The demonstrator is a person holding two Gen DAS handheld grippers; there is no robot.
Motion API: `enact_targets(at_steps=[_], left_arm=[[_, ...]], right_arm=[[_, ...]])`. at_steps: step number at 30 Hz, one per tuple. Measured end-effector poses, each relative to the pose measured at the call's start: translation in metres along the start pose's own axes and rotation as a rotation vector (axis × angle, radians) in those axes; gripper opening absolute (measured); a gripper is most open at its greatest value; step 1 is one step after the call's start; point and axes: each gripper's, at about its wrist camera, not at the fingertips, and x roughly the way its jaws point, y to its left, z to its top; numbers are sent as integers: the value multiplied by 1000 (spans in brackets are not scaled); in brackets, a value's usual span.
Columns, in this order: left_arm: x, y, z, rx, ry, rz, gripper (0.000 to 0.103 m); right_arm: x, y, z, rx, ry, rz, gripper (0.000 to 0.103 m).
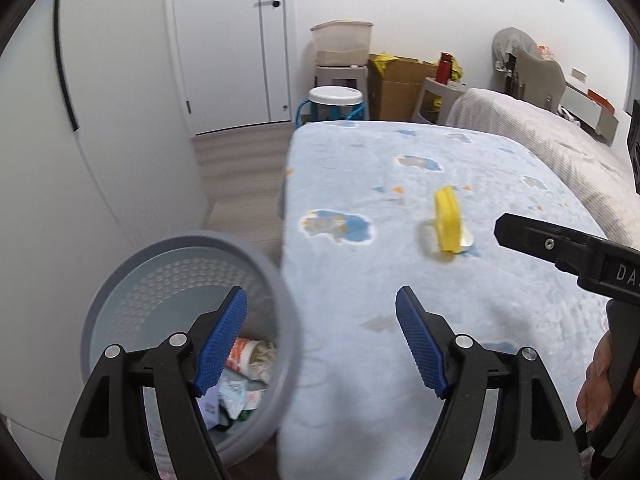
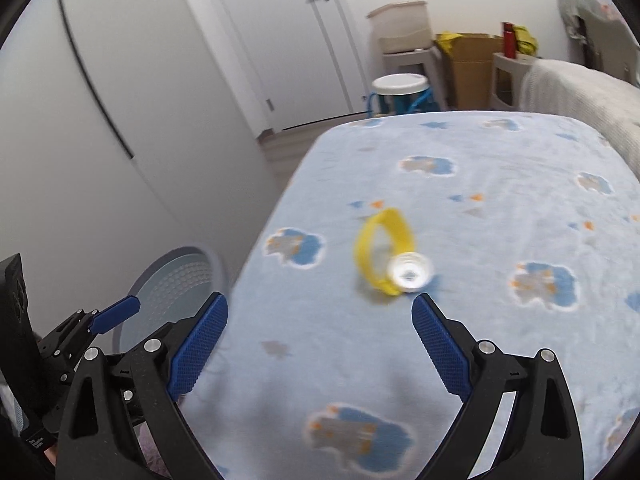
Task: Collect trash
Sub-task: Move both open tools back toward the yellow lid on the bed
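A yellow loop of tape with a small silver foil cup (image 2: 410, 273) beside it lies on the light blue cloud-print blanket (image 2: 460, 340). The yellow loop (image 2: 384, 252) also shows in the left wrist view (image 1: 448, 222). My right gripper (image 2: 320, 308) is open and empty, just short of it. My left gripper (image 1: 322, 300) is open and empty, straddling the blanket's left edge and the rim of the grey trash bin (image 1: 288, 304). The bin holds crumpled wrappers (image 1: 248, 376). The right gripper's black body (image 1: 560, 248) shows in the left wrist view.
The bin stands on the floor left of the blanket-covered surface (image 1: 400, 320). A white wardrobe (image 1: 100, 140) and door (image 1: 228, 40) are to the left. A blue stool (image 1: 332, 102), boxes (image 1: 396, 88) and a grey bed (image 1: 540, 136) lie beyond.
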Motion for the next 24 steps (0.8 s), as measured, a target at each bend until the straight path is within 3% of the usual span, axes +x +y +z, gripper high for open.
enact_targets(at_steps=[11, 24], left_arm=[[43, -73, 36, 77, 13, -43, 74], [115, -109, 70, 114, 48, 2, 74]], right_arm=[[-24, -93, 4, 172, -26, -95, 92], [-17, -120, 4, 216, -3, -83, 92]])
